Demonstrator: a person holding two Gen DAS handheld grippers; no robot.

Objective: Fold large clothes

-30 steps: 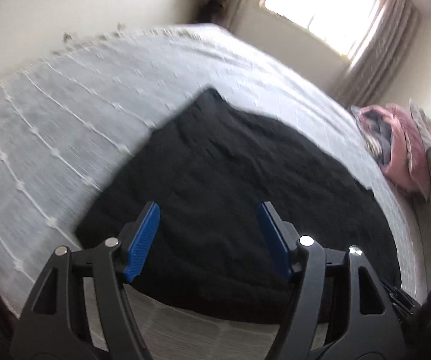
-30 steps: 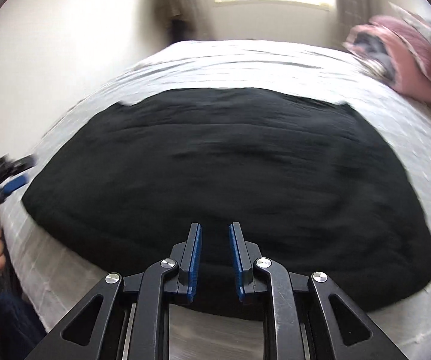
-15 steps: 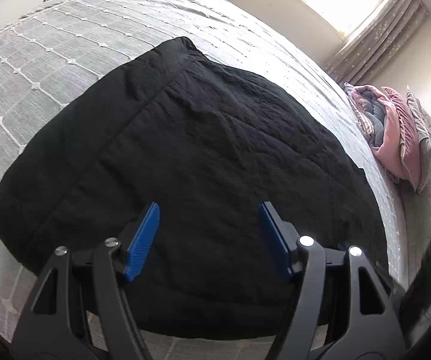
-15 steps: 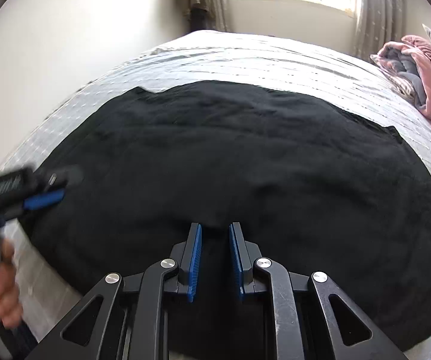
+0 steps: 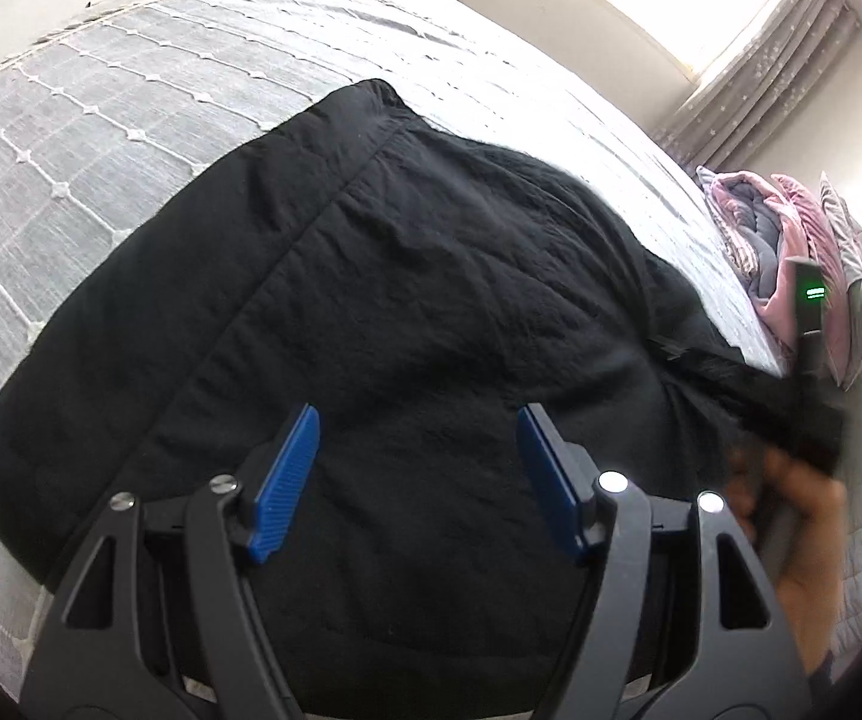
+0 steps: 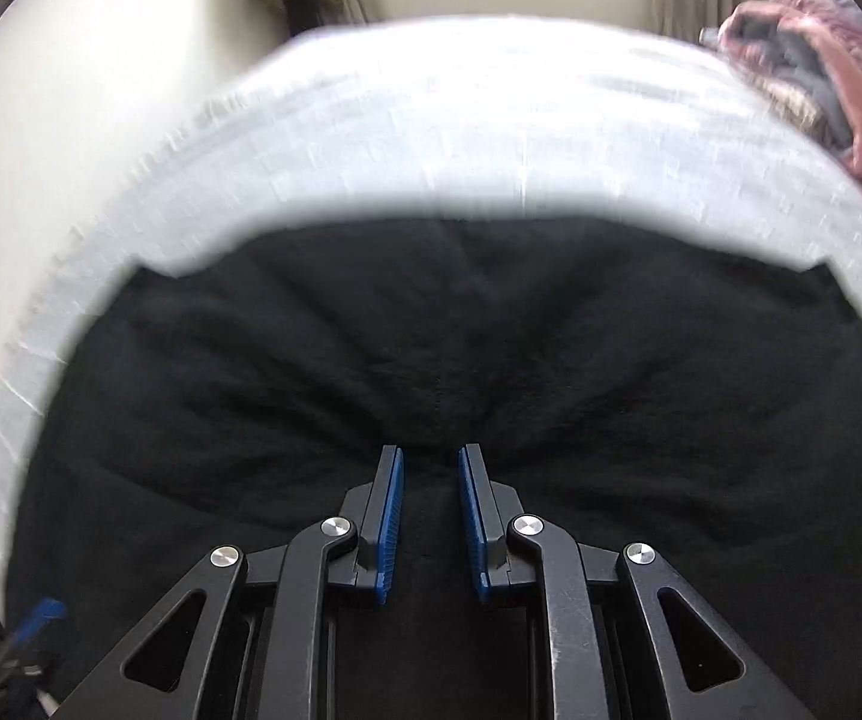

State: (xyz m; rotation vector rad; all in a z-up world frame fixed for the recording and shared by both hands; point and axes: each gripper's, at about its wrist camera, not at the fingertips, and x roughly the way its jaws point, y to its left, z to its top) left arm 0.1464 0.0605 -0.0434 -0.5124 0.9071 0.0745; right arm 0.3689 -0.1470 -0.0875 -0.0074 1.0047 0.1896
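Note:
A large black garment [image 5: 407,300] lies spread on a grey quilted bed [image 5: 101,138]. My left gripper [image 5: 419,420] is open and empty, hovering over the garment's near edge. My right gripper [image 6: 429,459] is shut on the garment's near edge [image 6: 431,396], and folds radiate from the pinch. In the left wrist view the right gripper's body [image 5: 808,324] and the hand holding it show at the right, lifting a fold of the cloth. The left gripper's blue tip [image 6: 41,612] shows at the lower left of the right wrist view.
A pile of pink and grey bedding [image 5: 790,258] sits at the bed's far right, also in the right wrist view [image 6: 838,72]. A curtained window [image 5: 700,6] is behind the bed. A pale wall [image 6: 71,90] runs along the bed's left side.
The right gripper has moved forward over the garment with the black edge pinched, lifting it. The left gripper stayed open and shifted slightly closer over the cloth.

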